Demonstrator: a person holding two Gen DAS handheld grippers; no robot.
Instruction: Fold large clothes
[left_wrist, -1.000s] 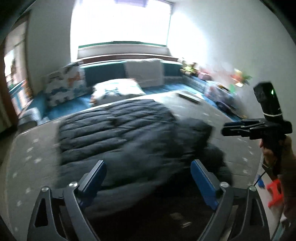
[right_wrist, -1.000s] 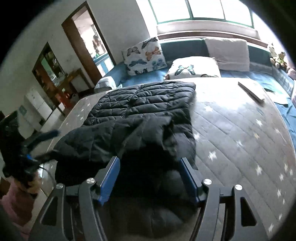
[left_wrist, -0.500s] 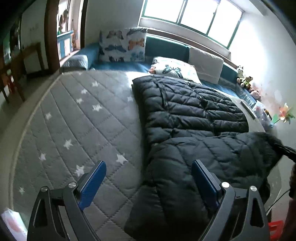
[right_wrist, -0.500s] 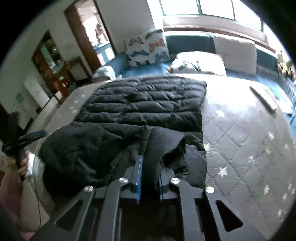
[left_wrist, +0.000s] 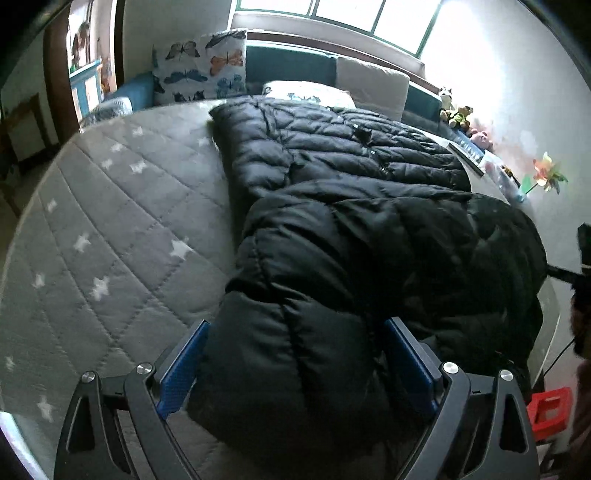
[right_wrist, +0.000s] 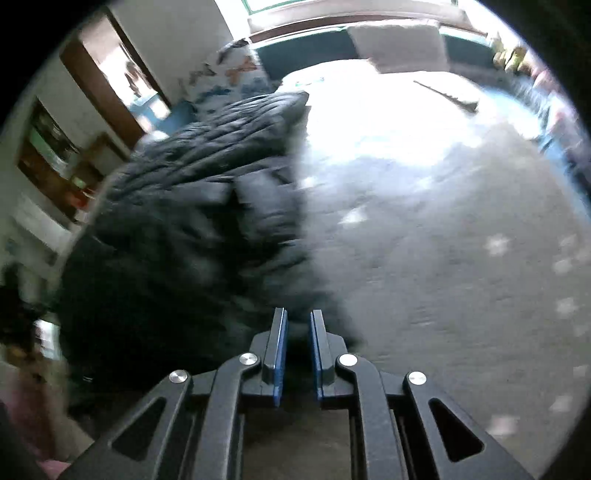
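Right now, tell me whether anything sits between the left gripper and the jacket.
Nothing visible does. The left gripper is open, and the near corner of the black jacket already bulges up between its blue pads. Only the grey quilt lies beside it.

1 jacket, 2 butterfly pillows, 1 mattress

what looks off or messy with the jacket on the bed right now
The black puffer jacket lies lopsided on the grey star-quilted mattress: its far half is flat, but its near part is bunched into a puffy heap at the bed's edge. The left gripper straddles that bulge, jaws open. Nothing looks torn or spilled.
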